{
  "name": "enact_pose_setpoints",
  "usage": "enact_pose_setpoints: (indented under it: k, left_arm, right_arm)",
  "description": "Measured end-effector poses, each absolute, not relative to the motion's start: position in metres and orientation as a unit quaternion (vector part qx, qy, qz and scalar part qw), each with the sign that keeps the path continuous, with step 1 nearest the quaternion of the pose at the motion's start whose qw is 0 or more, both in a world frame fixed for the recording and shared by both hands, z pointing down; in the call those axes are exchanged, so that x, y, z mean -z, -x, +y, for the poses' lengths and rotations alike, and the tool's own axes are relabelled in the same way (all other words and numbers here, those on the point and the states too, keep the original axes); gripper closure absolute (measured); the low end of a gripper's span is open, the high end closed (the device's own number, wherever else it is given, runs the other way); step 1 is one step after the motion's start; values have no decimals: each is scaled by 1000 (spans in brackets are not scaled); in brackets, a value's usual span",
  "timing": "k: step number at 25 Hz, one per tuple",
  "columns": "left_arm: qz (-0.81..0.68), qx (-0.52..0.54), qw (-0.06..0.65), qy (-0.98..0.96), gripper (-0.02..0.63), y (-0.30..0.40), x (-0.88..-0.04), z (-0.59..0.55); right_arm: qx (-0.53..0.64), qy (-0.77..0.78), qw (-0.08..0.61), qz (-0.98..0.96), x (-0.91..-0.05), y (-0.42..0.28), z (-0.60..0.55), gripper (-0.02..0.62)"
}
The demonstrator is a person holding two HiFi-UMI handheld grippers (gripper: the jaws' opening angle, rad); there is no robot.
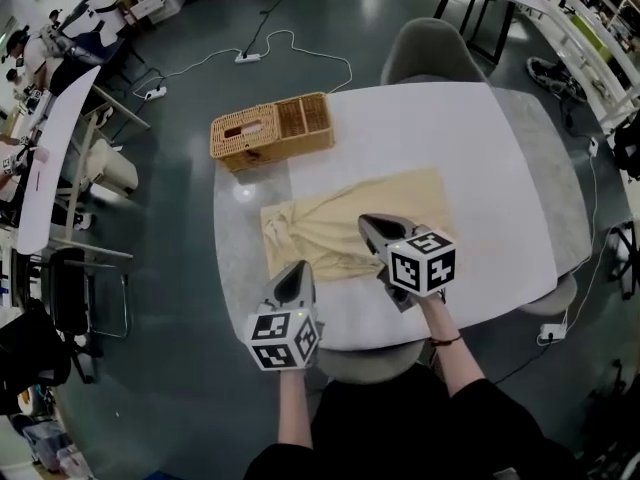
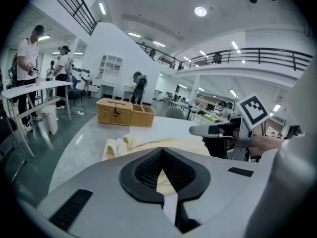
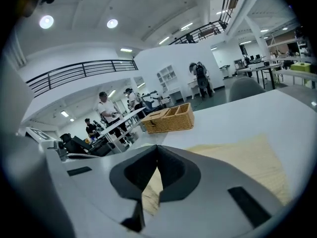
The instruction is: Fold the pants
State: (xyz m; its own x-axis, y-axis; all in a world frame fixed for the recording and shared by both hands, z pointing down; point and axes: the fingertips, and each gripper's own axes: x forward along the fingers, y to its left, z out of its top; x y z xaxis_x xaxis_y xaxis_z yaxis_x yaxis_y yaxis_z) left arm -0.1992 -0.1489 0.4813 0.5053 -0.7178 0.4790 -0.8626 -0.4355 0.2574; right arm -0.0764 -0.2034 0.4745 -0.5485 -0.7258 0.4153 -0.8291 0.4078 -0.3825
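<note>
Fingers closed on both grippers, no cloth seen pinched
Your left gripper hangs at the near edge of the pants, your right gripper over them; they lie flat on the table, left end bunched. Open up, smooth that end, then pinch both near corners evenly before folding

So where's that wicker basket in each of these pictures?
Head view: wicker basket above centre-left, on the table's far corner.
Left gripper view: left of centre, behind the cream pants.
Right gripper view: just above centre.
Shared landmark: the cream pants, nearer than the basket in all three.
</note>
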Motion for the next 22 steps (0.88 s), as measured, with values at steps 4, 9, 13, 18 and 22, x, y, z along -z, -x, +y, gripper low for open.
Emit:
enact_pose_setpoints:
  k: [4,9,13,18,22]
  left_arm:
    - [-459,-156,236,-842,598,165,-479,-152]
    - [-444,-163,234,-849,598,127,-482,-157]
    - [-434,-170,233,-853,598,105,-487,-159]
    - [-428,-179,236,-854,598,84,-497,-158]
    - [-429,-186,240,-851,598,76,-504,-158]
  right_arm:
    - [-293,-496,92,-812,-480,18,-198,580]
    - [-301,-526,98,-790,-489,-40,-195,580]
    - [-304,-542,106,-776,-497,-68,-195,580]
    - [-308,-569,117,-753,-513,-102,-195,578]
    - [-323,-575,115,-743,-524,-116,-195,578]
